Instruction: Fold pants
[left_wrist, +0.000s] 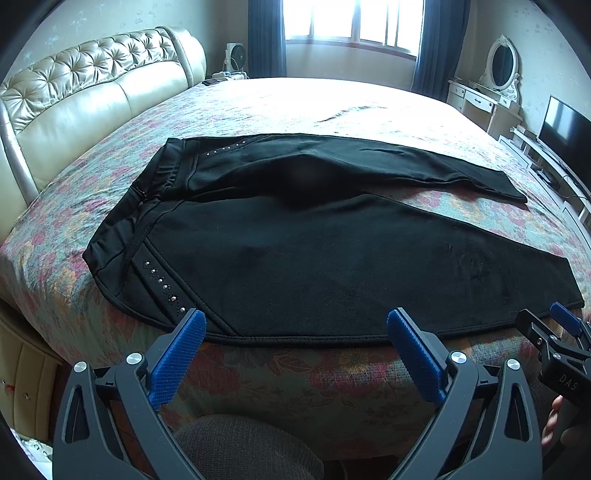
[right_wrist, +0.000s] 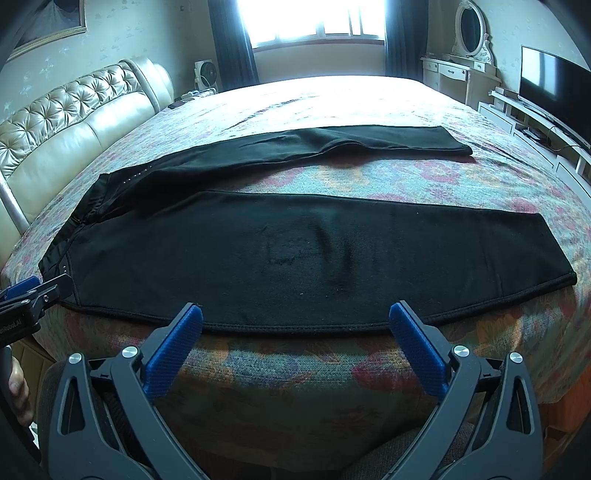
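Beside pants (left_wrist: 332, 251), left hand-held gripper (left_wrist: 295, 325) gapes empty.

Your 2 wide-spread blue-padded grippers, left (left_wrist: 295, 325) and right (right_wrist: 295, 317), face bare floral bedspread (right_wrist: 295, 369) before the flat black pants (right_wrist: 295, 251); a padded cream headboard (left_wrist: 74, 96) walls the left side.

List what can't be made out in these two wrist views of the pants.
- Pants crotch: blurred dark patch in the left wrist view, seam unreadable.
- Waistband fastening: too dark and small in the right wrist view.
- Underside of the pants: hidden against the bed.
- Right gripper in the left wrist view: cut off by the frame edge.
- Left gripper in the right wrist view: cut off likewise.
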